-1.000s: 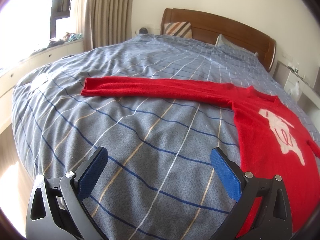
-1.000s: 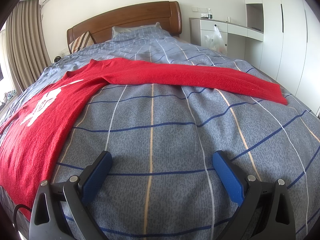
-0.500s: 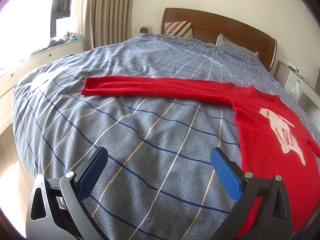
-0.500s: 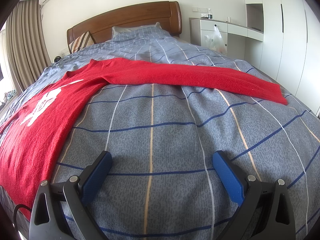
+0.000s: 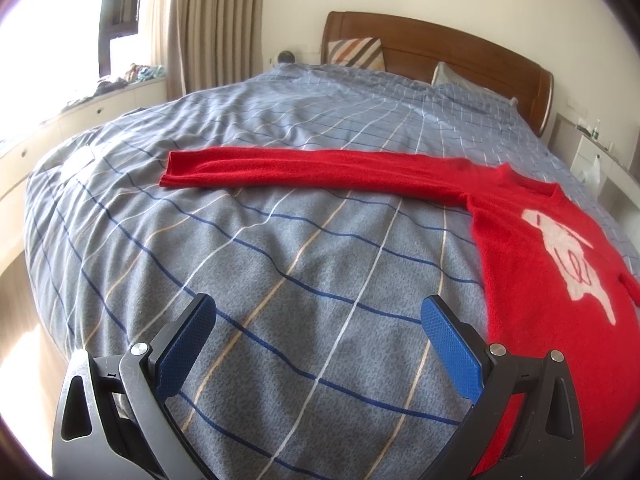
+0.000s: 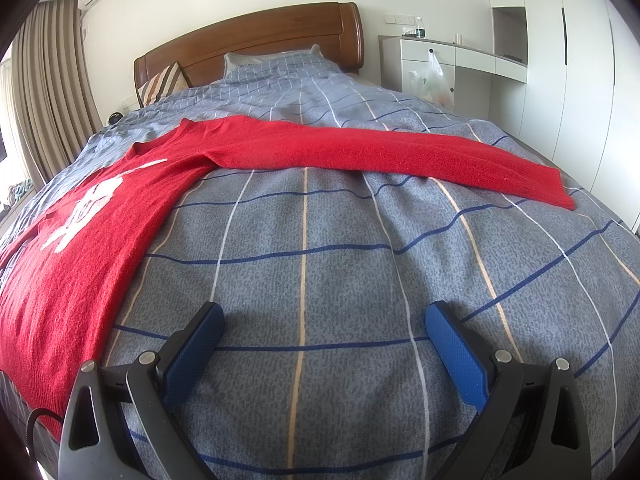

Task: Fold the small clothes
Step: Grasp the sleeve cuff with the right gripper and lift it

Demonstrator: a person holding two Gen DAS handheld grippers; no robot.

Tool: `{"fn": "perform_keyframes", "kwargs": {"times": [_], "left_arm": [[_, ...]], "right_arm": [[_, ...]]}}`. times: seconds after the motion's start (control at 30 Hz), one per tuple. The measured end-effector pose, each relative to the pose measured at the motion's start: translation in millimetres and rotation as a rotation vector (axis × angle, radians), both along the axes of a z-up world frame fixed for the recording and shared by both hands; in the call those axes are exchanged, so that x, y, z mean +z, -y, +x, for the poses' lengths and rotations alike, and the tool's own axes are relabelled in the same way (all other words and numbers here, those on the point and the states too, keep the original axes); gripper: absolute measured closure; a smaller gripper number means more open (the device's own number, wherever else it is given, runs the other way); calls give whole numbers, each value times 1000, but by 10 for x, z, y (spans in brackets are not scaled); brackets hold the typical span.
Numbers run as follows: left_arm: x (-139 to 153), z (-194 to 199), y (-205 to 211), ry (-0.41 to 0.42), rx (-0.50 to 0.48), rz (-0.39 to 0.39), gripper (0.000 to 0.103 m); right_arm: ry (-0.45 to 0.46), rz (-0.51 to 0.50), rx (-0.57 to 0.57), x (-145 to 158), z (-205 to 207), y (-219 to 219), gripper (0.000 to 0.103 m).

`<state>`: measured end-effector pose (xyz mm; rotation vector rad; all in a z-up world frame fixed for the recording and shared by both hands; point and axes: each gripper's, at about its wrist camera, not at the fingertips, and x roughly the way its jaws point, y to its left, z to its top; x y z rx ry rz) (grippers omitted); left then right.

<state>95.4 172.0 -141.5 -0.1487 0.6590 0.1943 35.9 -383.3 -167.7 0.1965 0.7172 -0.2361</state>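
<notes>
Both hand-held grippers, left (image 5: 318, 312) and right (image 6: 324, 316), gape wide, empty, beside the red sweater (image 6: 120, 216).

Red sweater (image 5: 532, 264), white front motif, flat face-up on bed, both sleeves stretched straight out.

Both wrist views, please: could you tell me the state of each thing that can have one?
Red knitted sweater with a white motif: spread flat on the bed, unfolded, front up.
Sweater's sleeve in the left view: stretched straight out sideways.
Sweater's sleeve in the right view: stretched straight out sideways.
Left tool: open, empty, above the blue-grey checked bedcover.
Right tool: open, empty.
Beige curtain: drawn aside.
</notes>
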Motion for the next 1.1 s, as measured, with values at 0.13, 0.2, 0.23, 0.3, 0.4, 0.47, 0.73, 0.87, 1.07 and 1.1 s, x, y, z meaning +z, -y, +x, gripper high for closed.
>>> {"fn": "perform_keyframes", "kwargs": {"times": [0.13,0.2,0.23,0.3,0.4,0.47,0.73,0.87,1.07,1.1], "left_arm": [[-18,21,-1,-4,3,-1,1],[-22,19,-21,-7,-2,-14,1],[-29,25,-27,-9,-4,-21,1],[-37,37,-35,-11,-8,-30,1],[-40,52,-33,-7,-7,-40,1],[-30,47,-32,-1,-5,-41,1],[-52,57,-53,-16,10,-34,1],[-65,60,-70,-22,18,-43,1],[-72,68,-71,-21,13,-53,1],[-69,68,-75,-18,10,-60,1]], "right_arm": [[-28,16,10,52,-21,7,4],[16,100,9,172,-110,123,4],[64,169,2,256,-167,242,4],[152,314,-46,418,-245,579,4],[207,584,-198,429,-262,1248,7],[147,789,-334,209,-233,1640,25],[232,855,-571,21,-14,2219,65],[196,852,-623,-103,61,2308,97],[194,702,-516,498,280,2243,99],[214,675,-475,700,372,2159,99]]}}
